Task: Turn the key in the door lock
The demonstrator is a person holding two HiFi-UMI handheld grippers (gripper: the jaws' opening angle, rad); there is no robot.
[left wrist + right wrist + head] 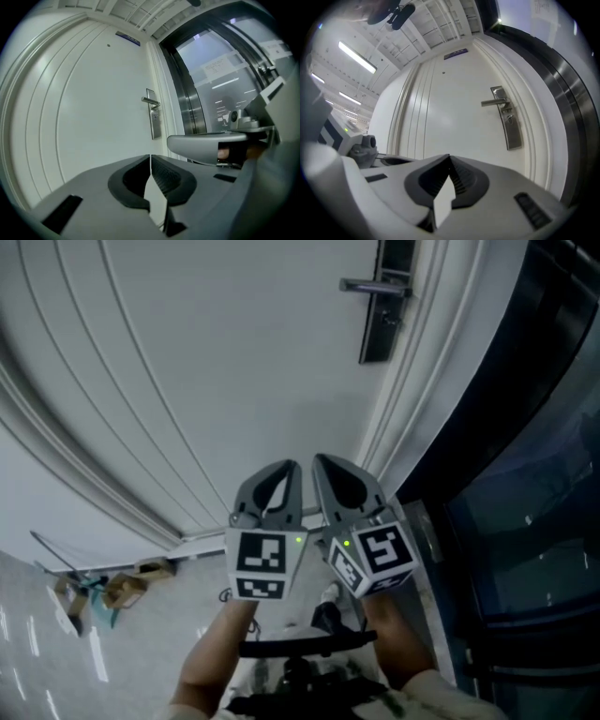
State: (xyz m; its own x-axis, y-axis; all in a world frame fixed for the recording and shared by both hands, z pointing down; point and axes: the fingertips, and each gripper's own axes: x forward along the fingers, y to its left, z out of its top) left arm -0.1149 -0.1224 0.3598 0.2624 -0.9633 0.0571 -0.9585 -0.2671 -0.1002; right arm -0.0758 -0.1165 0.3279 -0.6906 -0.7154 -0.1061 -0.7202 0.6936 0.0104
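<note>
The left gripper (284, 468) and right gripper (326, 463), both closed and empty, sit side by side, well apart from the door (234, 362) handle (375, 286).

Smooth satin white door (234, 362), brushed metal lock plate (380, 334), glossy floor (28, 634)

dark door lock plate (375, 341) on white door (234, 362) (lever handle (373, 285) level, pointing left).

The left grey plastic gripper (292, 468) and right grey plastic gripper (320, 461) bear black-and-white marker cubes (260, 563) and green lights (298, 540); pale sleeve (441, 695) at five o'clock.
</note>
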